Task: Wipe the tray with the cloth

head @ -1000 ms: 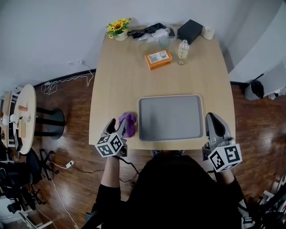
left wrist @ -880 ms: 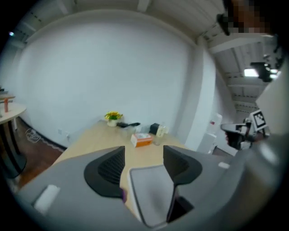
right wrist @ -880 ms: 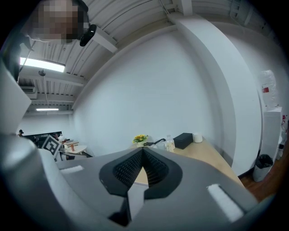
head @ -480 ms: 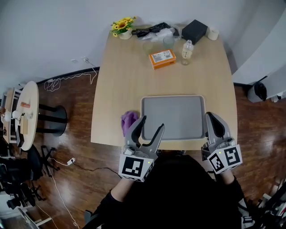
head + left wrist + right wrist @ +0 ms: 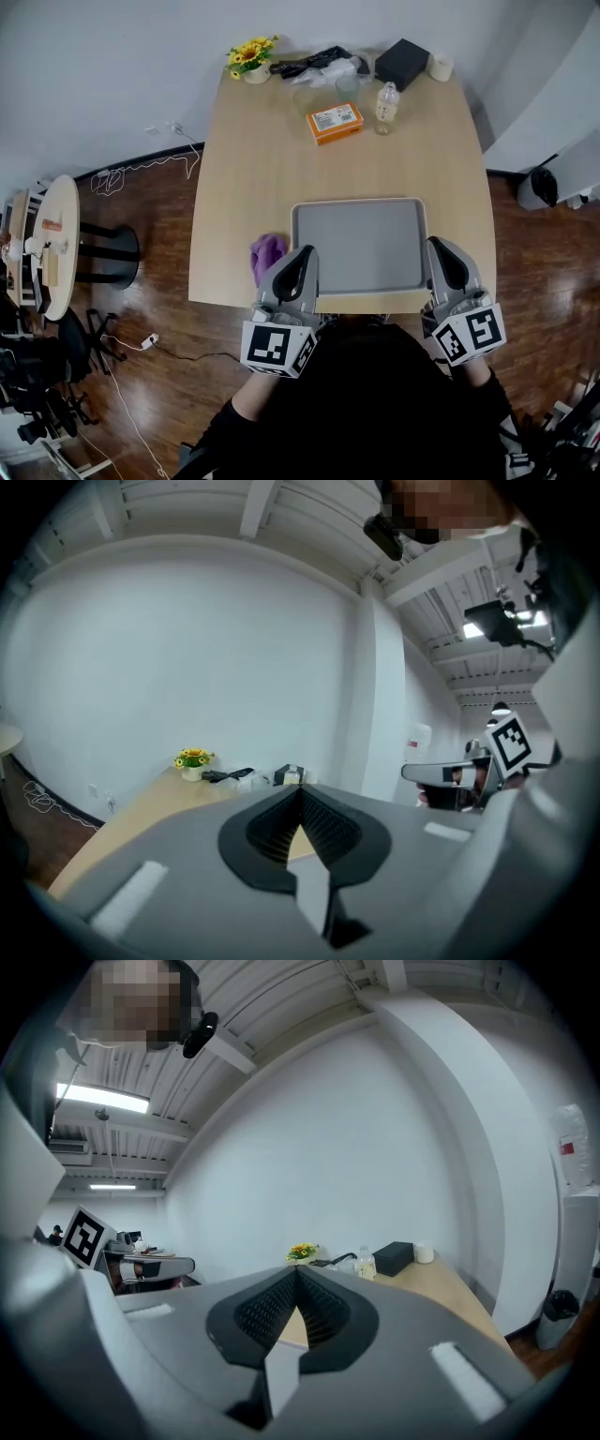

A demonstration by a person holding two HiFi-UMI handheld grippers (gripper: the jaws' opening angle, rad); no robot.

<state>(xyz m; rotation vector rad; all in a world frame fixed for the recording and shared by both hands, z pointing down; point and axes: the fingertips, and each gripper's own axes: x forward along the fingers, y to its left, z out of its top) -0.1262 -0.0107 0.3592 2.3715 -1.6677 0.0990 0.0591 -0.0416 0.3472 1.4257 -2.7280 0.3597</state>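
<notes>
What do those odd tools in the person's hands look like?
They are a matching pair. The left gripper and right gripper each have two grey tapering jaws lined with black ribbed pads. At the back of each sits a white cube printed with black square markers. The person wears a black top.

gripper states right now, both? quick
Left gripper: closed, jaws have just shut, nothing between them.
Right gripper: closed, empty.
</notes>
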